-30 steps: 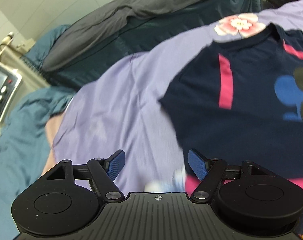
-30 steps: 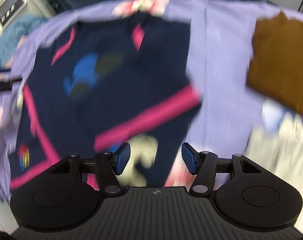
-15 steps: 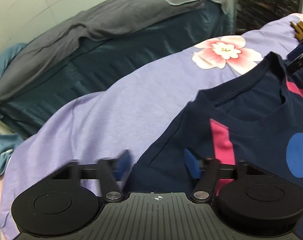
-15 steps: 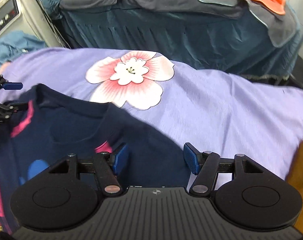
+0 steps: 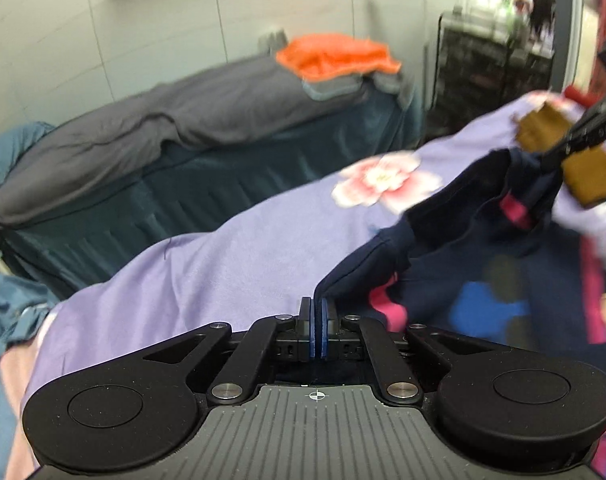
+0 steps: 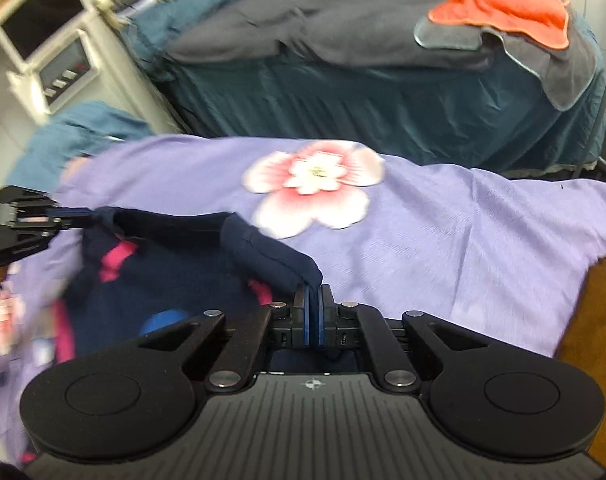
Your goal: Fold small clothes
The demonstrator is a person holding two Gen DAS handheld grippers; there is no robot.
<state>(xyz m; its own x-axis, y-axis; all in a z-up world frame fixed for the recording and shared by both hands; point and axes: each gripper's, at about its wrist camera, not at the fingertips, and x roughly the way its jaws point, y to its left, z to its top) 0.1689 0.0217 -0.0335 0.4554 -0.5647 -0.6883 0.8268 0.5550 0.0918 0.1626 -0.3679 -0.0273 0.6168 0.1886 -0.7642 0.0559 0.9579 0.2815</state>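
Half a second ago both grippers stood open over the flat navy T-shirt (image 5: 455,240); since then their jaws have closed, and the shirt's shoulders are now lifted off the lilac bedsheet (image 5: 231,264). Its lower part, with pink stripes and a blue print, still lies on the sheet beside the printed pink flower (image 6: 315,184). The left gripper (image 5: 315,312) is clamped on one shoulder corner and the right gripper (image 6: 313,300) pinches the other, the neckline sagging between them.

Only the left view shows the right gripper gripping cloth in front of a folded brown garment (image 5: 583,172) and a dark shelf rack (image 5: 491,72). Only the right view shows a white machine with a screen and buttons (image 6: 59,52).

Behind stands a teal-draped bed (image 6: 383,96) with grey blanket (image 6: 343,28) and orange towel (image 6: 511,8). No writing can be read.
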